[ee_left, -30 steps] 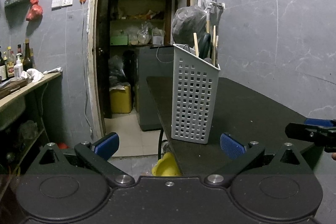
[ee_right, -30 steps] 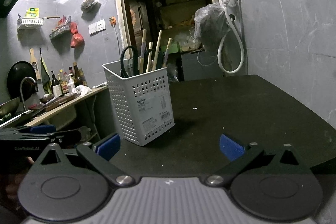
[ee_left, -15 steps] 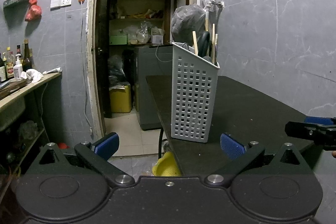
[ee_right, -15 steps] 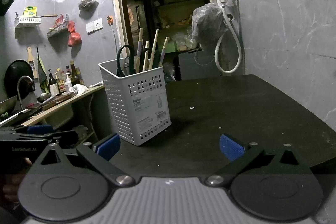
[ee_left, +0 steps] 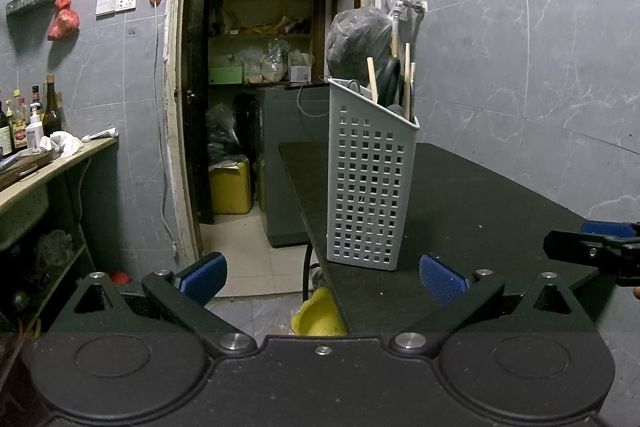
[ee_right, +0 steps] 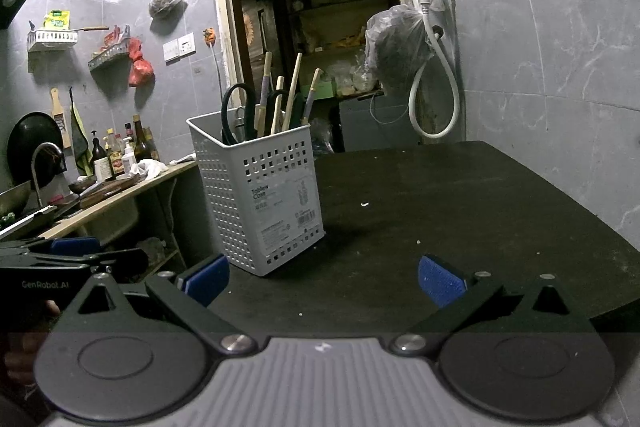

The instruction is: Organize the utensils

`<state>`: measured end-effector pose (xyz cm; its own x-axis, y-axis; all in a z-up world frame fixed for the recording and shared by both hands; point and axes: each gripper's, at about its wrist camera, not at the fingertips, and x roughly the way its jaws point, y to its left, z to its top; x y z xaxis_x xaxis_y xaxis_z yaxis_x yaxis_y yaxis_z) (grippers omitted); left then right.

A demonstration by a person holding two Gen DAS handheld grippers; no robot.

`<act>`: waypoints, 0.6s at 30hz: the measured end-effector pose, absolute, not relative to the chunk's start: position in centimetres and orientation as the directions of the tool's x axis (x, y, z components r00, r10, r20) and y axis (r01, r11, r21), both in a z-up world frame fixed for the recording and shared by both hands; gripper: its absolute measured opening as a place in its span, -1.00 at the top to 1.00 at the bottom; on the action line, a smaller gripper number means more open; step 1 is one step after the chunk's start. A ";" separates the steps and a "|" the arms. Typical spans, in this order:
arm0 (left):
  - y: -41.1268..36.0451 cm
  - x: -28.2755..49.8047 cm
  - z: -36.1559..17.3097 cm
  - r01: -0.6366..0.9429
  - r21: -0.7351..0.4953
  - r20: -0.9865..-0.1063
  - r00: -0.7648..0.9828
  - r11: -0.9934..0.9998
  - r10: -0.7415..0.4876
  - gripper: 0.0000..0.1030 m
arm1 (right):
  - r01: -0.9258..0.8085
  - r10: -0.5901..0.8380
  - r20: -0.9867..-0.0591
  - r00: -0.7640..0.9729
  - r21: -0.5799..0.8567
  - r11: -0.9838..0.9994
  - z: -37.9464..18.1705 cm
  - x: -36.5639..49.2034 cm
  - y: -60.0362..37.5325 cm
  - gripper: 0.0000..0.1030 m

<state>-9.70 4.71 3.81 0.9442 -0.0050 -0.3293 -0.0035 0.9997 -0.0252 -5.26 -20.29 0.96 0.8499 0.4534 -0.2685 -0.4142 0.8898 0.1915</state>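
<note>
A white perforated utensil basket (ee_left: pixel 370 183) (ee_right: pixel 262 199) stands upright near the left edge of a black table (ee_left: pixel 480 195) (ee_right: pixel 460 211). Black-handled scissors (ee_right: pixel 236 111) and several wooden-handled utensils (ee_right: pixel 290 93) stick out of its top. My left gripper (ee_left: pixel 322 277) is open and empty, just short of the table's near corner. Open as well, my right gripper (ee_right: pixel 322 279) hovers over the table's front part with nothing between its blue pads (ee_right: pixel 440 281). Each gripper shows at the edge of the other's view.
An open doorway (ee_left: pixel 264 99) leads to a storeroom with shelves behind the table. A counter with bottles (ee_right: pixel 116 155) and a sink runs along the left wall. A yellow colander (ee_left: pixel 320 315) lies on the floor below the table's corner. A hose (ee_right: pixel 436 99) hangs from a wall tap.
Both views have drifted slightly, and the basket sits a little higher in the left wrist view. Both grippers stay open and empty.
</note>
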 end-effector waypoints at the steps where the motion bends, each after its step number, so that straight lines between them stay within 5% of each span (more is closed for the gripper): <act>1: 4.7 -9.7 3.8 -0.004 -0.025 -0.329 0.944 1.000 -0.005 -0.99 | -0.413 0.453 -0.269 0.850 0.192 0.890 1.0 -5.3 -20.3 -1.00; 18: 4.7 -9.6 3.7 -0.004 -0.023 -0.332 0.943 1.000 -0.004 -0.99 | -0.418 0.456 -0.268 0.849 0.189 0.889 0.9 -5.3 -20.2 -1.00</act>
<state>-9.60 4.70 3.67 0.9433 -0.0040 -0.3320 -0.0039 0.9997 -0.0230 -5.32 -20.22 0.90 0.8487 0.4562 -0.2677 -0.4180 0.8886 0.1891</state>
